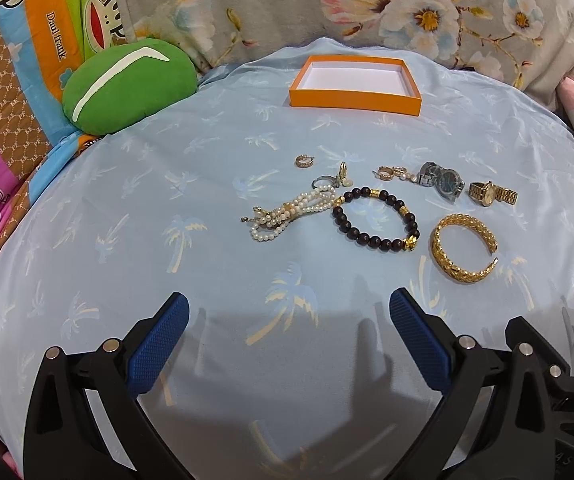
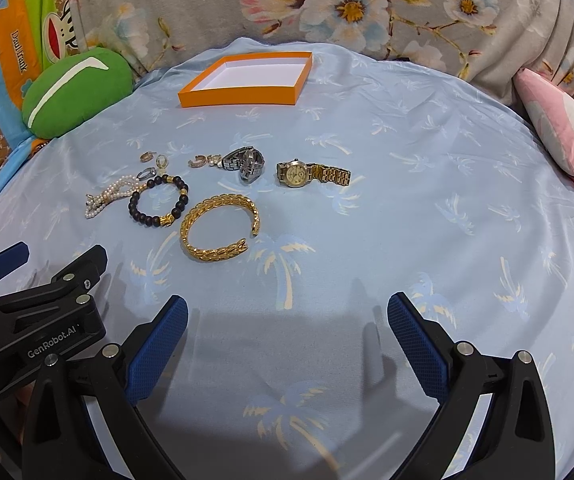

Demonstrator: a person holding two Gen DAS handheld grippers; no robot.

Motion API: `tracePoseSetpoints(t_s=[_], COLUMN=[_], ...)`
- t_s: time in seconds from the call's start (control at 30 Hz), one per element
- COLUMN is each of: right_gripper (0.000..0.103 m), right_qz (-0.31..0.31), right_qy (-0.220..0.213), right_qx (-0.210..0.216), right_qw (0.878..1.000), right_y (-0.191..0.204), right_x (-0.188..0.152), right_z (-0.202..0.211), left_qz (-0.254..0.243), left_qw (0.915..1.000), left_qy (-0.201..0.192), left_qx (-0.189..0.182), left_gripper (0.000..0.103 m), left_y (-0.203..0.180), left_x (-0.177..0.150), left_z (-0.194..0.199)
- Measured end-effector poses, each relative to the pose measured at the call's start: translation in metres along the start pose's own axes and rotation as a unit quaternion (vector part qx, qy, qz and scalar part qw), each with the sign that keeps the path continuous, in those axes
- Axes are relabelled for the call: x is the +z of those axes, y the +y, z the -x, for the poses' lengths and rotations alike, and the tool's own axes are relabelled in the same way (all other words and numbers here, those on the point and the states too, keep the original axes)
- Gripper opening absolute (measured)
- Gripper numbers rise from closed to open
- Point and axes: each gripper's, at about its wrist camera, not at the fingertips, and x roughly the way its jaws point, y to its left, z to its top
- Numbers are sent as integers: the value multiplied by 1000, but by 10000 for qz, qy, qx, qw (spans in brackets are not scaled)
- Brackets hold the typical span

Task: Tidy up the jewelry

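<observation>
An orange box (image 1: 354, 101) (image 2: 239, 96) with a white inside sits empty at the far side of the blue cloth. Nearer lie a pearl strand (image 1: 287, 212) (image 2: 105, 196), a dark bead bracelet (image 1: 375, 216) (image 2: 158, 202), a gold cuff (image 1: 465, 248) (image 2: 219, 228), a silver watch (image 1: 441, 180) (image 2: 245, 164), a gold watch (image 1: 491, 193) (image 2: 311, 174) and small earrings (image 1: 305, 161) (image 2: 201, 161). My left gripper (image 1: 289, 312) and right gripper (image 2: 287, 312) both hang open over bare cloth, short of the jewelry. The left gripper (image 2: 47, 264) also shows at the right wrist view's left edge.
A green cushion (image 1: 127, 84) (image 2: 75, 92) lies at the back left, a pink plush (image 2: 563, 132) at the right. A floral pillow (image 1: 367, 8) runs along the back. The palm-print cloth (image 1: 167, 240) covers a soft rounded surface.
</observation>
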Motion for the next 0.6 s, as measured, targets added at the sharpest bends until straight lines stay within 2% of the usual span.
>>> tracePoseSetpoints(t_s=[0.6], right_gripper=[98], right_qz=[-2], right_qy=[0], right_qx=[-3], right_qw=[10000], right_y=[0], right_x=[0], right_z=[0], left_qz=[-22], left_qw=[10000], left_qy=[-2], left_qx=[14], left_gripper=[98], left_y=[-2], left_x=[0], left_z=[-1])
